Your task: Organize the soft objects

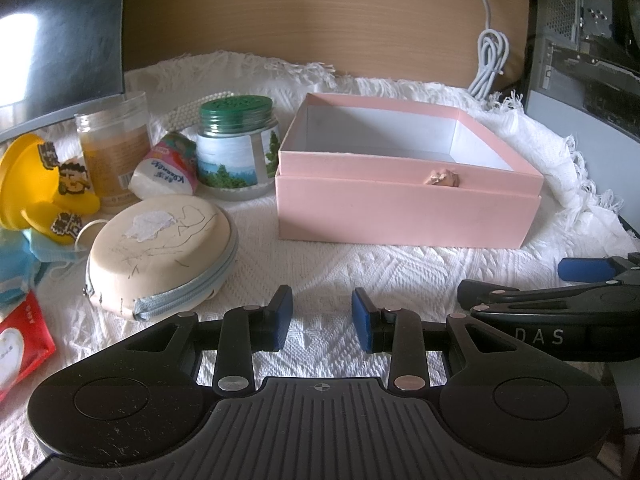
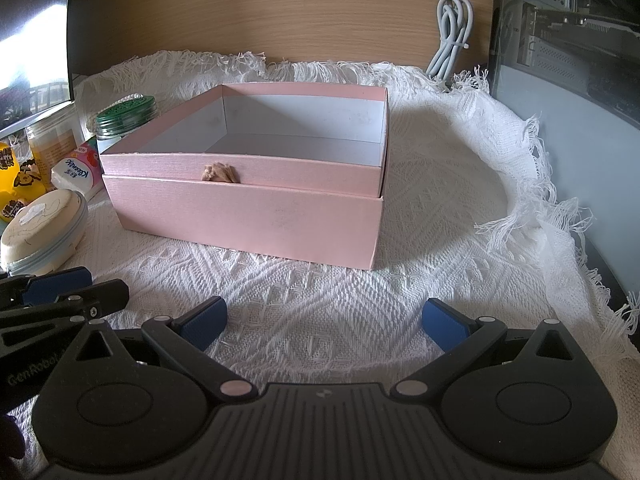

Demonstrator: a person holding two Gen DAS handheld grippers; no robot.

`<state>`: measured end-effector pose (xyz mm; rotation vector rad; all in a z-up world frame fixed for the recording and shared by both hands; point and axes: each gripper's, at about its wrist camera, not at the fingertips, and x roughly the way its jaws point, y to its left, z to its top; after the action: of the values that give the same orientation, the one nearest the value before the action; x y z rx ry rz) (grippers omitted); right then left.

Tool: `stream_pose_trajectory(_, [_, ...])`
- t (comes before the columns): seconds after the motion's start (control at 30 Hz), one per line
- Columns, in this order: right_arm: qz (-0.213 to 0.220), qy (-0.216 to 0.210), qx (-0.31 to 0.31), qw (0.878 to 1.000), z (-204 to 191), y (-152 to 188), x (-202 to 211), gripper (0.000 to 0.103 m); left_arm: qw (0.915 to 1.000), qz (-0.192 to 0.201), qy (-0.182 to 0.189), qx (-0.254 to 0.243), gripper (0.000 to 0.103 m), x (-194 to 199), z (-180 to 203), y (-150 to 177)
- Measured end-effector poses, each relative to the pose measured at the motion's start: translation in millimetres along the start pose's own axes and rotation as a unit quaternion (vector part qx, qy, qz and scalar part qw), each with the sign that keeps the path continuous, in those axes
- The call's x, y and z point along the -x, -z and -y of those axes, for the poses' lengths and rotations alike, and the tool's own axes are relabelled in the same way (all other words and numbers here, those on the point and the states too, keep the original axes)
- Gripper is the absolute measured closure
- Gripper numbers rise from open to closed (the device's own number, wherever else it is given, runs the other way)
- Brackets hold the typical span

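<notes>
Home desk: monitor (image 1: 60, 32), computer case (image 1: 588, 40), fringed white cloth (image 1: 360, 272).

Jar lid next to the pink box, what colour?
Dark green, perforated top; the jar lid shows best in the left wrist view.

Two low wrist views side by side, angled down — pink box (image 1: 408, 208) shared, close ahead.

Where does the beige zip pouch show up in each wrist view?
Left wrist view: beige zip pouch at lower left, left of the pink box, just ahead of the left gripper.
Right wrist view: pouch at the far left edge, partly cut off.
Shared landmark: the pink box, open and apparently empty.
</notes>
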<state>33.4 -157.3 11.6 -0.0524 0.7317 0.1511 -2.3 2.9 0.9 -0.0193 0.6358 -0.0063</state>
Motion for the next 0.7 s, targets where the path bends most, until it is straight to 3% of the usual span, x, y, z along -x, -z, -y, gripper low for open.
stream_pose_trajectory(0.7, [0.000,-0.002,0.001,1.000,-1.0,3.7,-1.5,0.000,1.0000,0.001,-0.001,-0.001,0.067,0.0,-1.6,-0.2])
